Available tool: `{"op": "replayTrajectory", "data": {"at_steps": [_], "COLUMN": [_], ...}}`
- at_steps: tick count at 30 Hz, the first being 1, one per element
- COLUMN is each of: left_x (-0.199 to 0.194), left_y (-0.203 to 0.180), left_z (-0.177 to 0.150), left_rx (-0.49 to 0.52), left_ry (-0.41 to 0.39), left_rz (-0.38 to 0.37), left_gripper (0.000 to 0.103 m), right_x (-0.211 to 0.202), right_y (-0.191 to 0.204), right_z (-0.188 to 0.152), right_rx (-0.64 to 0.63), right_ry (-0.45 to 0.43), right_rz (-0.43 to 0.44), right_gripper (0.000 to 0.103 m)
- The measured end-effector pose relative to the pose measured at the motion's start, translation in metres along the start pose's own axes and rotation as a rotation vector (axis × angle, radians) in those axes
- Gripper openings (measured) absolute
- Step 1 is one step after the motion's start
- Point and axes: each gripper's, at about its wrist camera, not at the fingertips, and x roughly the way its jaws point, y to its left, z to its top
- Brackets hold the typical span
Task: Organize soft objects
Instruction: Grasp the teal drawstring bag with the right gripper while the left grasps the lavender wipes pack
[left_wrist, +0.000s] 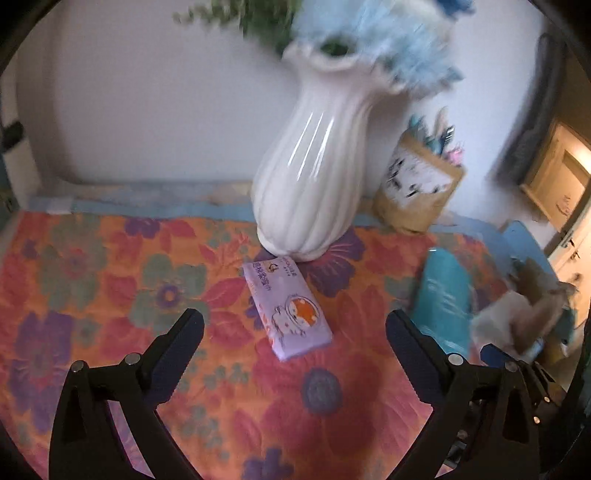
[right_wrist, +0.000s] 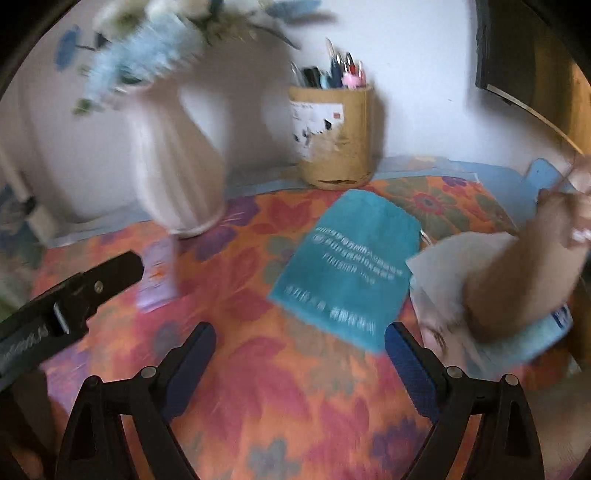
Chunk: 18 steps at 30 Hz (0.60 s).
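Left gripper (left_wrist: 294, 330): my jaws gape, empty
Purple tissue pack (left_wrist: 286, 308): one, just ahead between them
Right gripper (right_wrist: 300, 341): agape, empty
Teal pouch (right_wrist: 345, 267): one, just ahead

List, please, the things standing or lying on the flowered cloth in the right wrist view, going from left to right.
purple tissue pack → white vase → pen holder → teal pouch → brown plush toy
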Motion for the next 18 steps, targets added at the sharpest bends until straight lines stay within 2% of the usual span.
{"op": "replayTrajectory", "data": {"at_steps": [2,5,6,7,8,9,11,12,13,14,16,18], "left_x": [0.015,0.03,0.036,0.039,0.039,0.038,0.037,0.037,0.036,0.034,0.029,0.023], "left_y": [0.001,0.002,0.001,0.0,-0.002,-0.003,-0.004,-0.005,-0.004,-0.003,0.0,0.007], "left_z": [-0.001,-0.002,-0.002,-0.002,-0.003,-0.003,-0.005,-0.005,-0.006,-0.007,-0.009,-0.01], "left_rx": [-0.013,-0.021,-0.013,-0.008,0.002,0.006,0.013,0.011,0.006,-0.002,-0.019,-0.04], "left_ry": [0.018,0.055,0.075,0.084,0.076,0.074,0.07,0.066,0.06,0.058,0.05,0.04], "left_rz": [-0.002,0.005,0.02,0.03,0.05,0.052,0.063,0.069,0.065,0.045,0.031,0.012], "left_gripper": [0.098,0.093,0.086,0.082,0.081,0.075,0.058,0.047,0.042,0.041,0.038,0.037], "right_x": [0.019,0.033,0.037,0.043,0.046,0.05,0.051,0.05,0.049,0.047,0.046,0.041], "right_y": [0.002,0.007,0.009,0.009,0.009,0.009,0.004,0.002,0.0,-0.003,-0.009,-0.018], "right_z": [0.005,0.014,0.017,0.02,0.022,0.023,0.023,0.022,0.022,0.022,0.022,0.022], "right_rx": [-0.005,-0.037,-0.044,-0.043,-0.043,-0.042,-0.024,-0.013,-0.005,0.005,0.027,0.053], "right_ry": [0.008,-0.029,-0.023,-0.007,0.005,0.021,0.017,0.014,0.008,0.001,-0.009,-0.034], "right_rz": [-0.046,-0.126,-0.136,-0.135,-0.146,-0.146,-0.134,-0.134,-0.14,-0.145,-0.143,-0.07], "right_gripper": [0.093,0.093,0.092,0.088,0.078,0.073,0.064,0.061,0.048,0.037,0.025,0.018]}}
